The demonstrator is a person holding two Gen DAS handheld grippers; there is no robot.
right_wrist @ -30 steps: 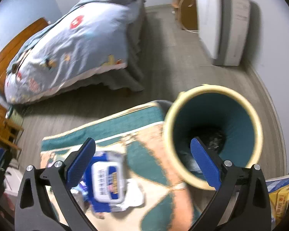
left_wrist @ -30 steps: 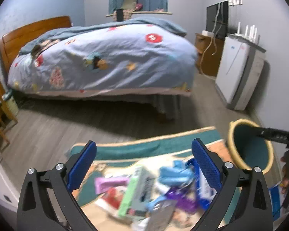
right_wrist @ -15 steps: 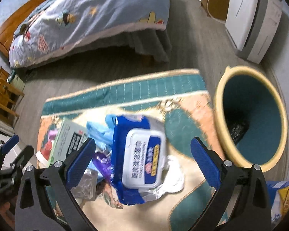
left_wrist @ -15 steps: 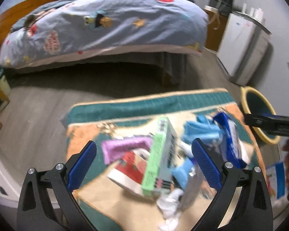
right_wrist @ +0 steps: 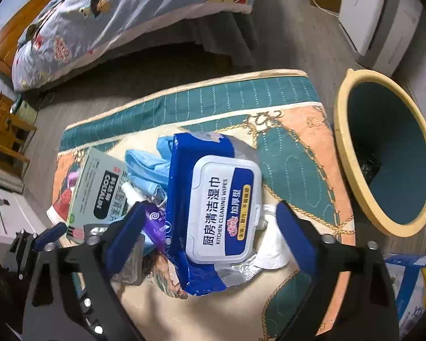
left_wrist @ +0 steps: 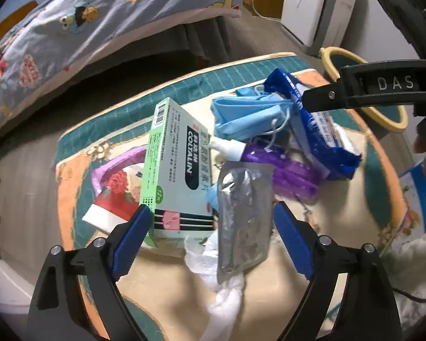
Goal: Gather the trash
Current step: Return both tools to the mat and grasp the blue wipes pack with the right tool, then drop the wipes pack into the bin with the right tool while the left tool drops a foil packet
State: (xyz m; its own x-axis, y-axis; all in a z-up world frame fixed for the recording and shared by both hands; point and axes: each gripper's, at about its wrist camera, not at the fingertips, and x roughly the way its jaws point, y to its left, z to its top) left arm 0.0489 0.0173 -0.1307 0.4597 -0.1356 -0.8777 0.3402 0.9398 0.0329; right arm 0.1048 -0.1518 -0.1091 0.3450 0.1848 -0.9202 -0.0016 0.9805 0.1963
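- A heap of trash is seen lying on a patterned rug (right_wrist: 292,153) of teal, peach and cream, spread on a grey plank floor beside a bed (right_wrist: 144,8).
- The left gripper (left_wrist: 210,238) is pointed steeply down over the heap; its jaws are closing, with the near end of a green medicine box (left_wrist: 176,170) and a silver foil pouch (left_wrist: 241,218) framed between the blue pads, which are not seen pressing on either.
- The right gripper (right_wrist: 210,224) is likewise angled down; its jaws are closing around a blue pack of kitchen wipes (right_wrist: 213,207) with a white lid, and the pads stand apart from its sides.
- Crumpled blue face masks (left_wrist: 250,116) are lying at the far side of the heap, between the green medicine box and the wipes.
- A purple wrapper (left_wrist: 286,170) is tucked beneath the wipes pack, and white tissue (left_wrist: 224,289) is bunched under the foil pouch.
- A red and white flowered packet (left_wrist: 113,196) is lying partly under the box.
- A bin (right_wrist: 383,153) with a teal inside and a yellow rim is placed just off the rug's right edge, with something dark at its bottom.
- A white appliance (right_wrist: 375,20) is standing by the wall beyond the bin.
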